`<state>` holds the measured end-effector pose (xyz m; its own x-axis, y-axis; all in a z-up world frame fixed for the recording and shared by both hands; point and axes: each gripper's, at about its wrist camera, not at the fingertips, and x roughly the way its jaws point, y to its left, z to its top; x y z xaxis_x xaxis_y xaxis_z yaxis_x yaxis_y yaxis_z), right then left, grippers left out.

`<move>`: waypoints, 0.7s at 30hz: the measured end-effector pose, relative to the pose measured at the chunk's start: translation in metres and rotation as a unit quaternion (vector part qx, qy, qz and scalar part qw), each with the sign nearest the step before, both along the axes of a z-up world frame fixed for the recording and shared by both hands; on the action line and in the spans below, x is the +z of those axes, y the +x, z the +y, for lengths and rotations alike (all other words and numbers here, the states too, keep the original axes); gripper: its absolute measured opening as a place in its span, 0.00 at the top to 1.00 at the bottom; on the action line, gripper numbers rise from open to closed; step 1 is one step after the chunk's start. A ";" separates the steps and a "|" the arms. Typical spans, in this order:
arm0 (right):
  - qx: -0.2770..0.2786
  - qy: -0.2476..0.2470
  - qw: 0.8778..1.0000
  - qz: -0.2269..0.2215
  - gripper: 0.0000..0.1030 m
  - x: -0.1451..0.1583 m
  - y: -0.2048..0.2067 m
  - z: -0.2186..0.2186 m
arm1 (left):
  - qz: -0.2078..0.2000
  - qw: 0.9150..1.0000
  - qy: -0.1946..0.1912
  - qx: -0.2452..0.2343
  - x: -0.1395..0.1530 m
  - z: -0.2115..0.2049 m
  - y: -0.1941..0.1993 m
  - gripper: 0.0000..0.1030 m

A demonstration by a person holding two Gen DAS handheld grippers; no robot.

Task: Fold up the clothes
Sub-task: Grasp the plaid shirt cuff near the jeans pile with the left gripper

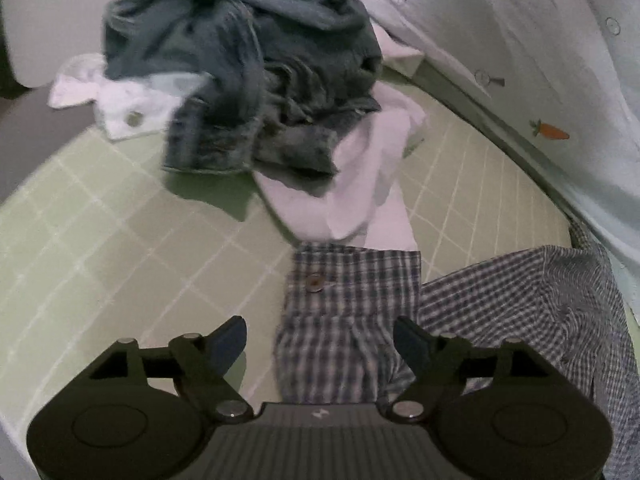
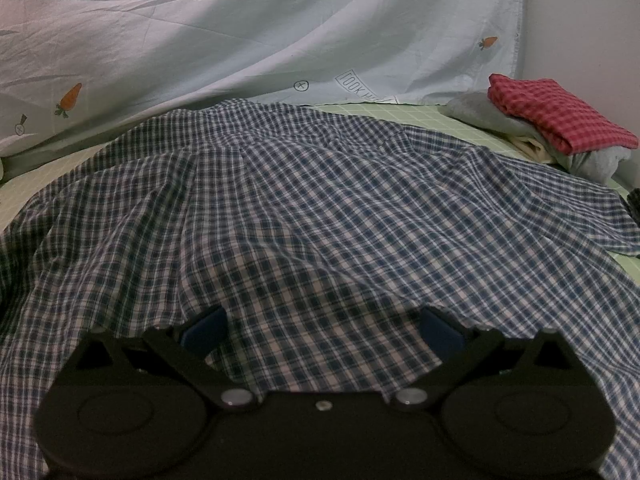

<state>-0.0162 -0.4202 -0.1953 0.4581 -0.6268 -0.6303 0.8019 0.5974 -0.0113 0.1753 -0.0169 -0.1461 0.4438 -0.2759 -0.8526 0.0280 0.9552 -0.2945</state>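
A blue-and-white checked shirt (image 2: pixel 320 200) lies spread over the green grid mat (image 2: pixel 420 114) and fills most of the right wrist view. My right gripper (image 2: pixel 322 328) rests low at its near edge. Its fingers (image 2: pixel 204 332) are spread wide and the cloth drapes over their tips. In the left wrist view a buttoned sleeve end of the checked shirt (image 1: pixel 348 320) lies flat on the mat (image 1: pixel 100 240). My left gripper (image 1: pixel 320 336) hovers over it, open, with the sleeve between the fingers (image 1: pixel 228 340) and neither pad pressing on it.
A heap of blue denim clothes (image 1: pixel 240 60) sits on white garments (image 1: pixel 360 184) beyond the sleeve. A pale sheet with a carrot print (image 2: pixel 240 40) hangs along the mat's far side. A folded stack with a red checked piece (image 2: pixel 560 116) on top lies at the far right.
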 end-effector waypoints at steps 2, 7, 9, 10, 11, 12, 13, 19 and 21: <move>0.000 0.000 1.000 0.001 0.00 0.000 0.001 0.000 | 0.016 1.000 -0.009 0.001 -0.010 -0.003 0.012 0.21; -0.001 -0.001 1.000 0.002 0.00 0.000 0.002 0.000 | 0.046 0.997 -0.058 0.028 -0.020 0.006 0.033 0.52; -0.002 -0.001 1.000 0.002 0.00 0.000 0.003 0.000 | 0.053 0.995 -0.069 0.045 -0.020 0.013 0.034 0.80; -0.002 -0.001 1.000 0.002 0.00 0.000 0.003 0.000 | 0.050 0.994 -0.075 0.054 -0.019 0.019 0.031 0.80; -0.002 -0.001 1.000 0.002 0.00 0.000 0.003 0.000 | 0.048 0.994 -0.082 0.063 -0.017 0.025 0.029 0.81; -0.002 -0.001 1.000 0.002 0.00 0.000 0.003 0.000 | 0.046 0.993 -0.088 0.071 -0.015 0.030 0.026 0.81; -0.002 -0.001 1.000 0.002 0.00 0.000 0.003 0.000 | 0.044 0.991 -0.094 0.080 -0.014 0.036 0.023 0.81; -0.002 0.000 1.000 0.002 0.00 0.000 0.002 0.000 | -0.021 0.985 -0.098 0.139 0.012 0.083 -0.020 0.82; -0.001 0.000 1.000 0.002 0.00 0.000 0.002 0.000 | -0.050 0.983 -0.086 0.157 0.022 0.097 -0.037 0.82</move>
<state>-0.0138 -0.4201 -0.1949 0.4531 -0.6286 -0.6321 0.8036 0.5950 -0.0157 0.1380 0.0803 -0.1245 0.6094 -0.2470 -0.7534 -0.2241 0.8578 -0.4625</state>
